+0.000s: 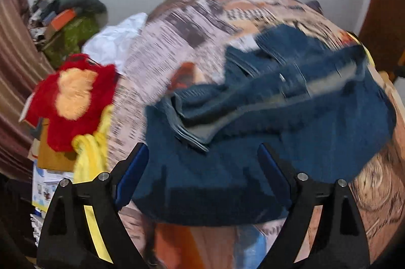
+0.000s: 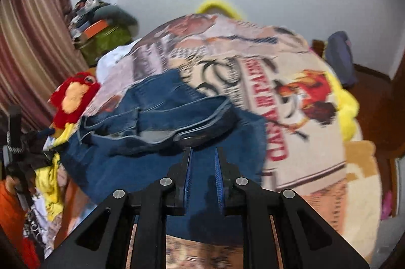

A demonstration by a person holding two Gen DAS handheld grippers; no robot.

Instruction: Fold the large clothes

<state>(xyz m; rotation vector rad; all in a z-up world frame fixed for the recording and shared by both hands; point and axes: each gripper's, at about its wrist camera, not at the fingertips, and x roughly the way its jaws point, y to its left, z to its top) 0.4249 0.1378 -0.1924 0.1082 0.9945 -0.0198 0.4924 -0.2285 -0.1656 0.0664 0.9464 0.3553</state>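
A pair of blue jeans point(image 1: 291, 117) point(image 2: 162, 122) lies crumpled on a bed covered by a printed blanket point(image 1: 177, 36) point(image 2: 291, 97), toward the blanket's near edge. The waistband sits bunched on top, with the darker legs spread beneath it.

The left gripper point(image 1: 202, 150) hovers over the near part of the jeans with its fingers point(image 1: 134, 167) spread wide and nothing between them.

The right gripper point(image 2: 202, 155) has its jaws drawn narrow, a slim gap showing between the blue pads point(image 2: 218, 175). It sits low over the denim just short of the waistband; whether any cloth is pinched I cannot tell.

A red plush toy point(image 1: 73, 97) point(image 2: 73, 97) lies beside the blanket's left edge, with yellow cloth point(image 1: 91, 155) point(image 2: 50, 183) just below it. Both views are motion-blurred.
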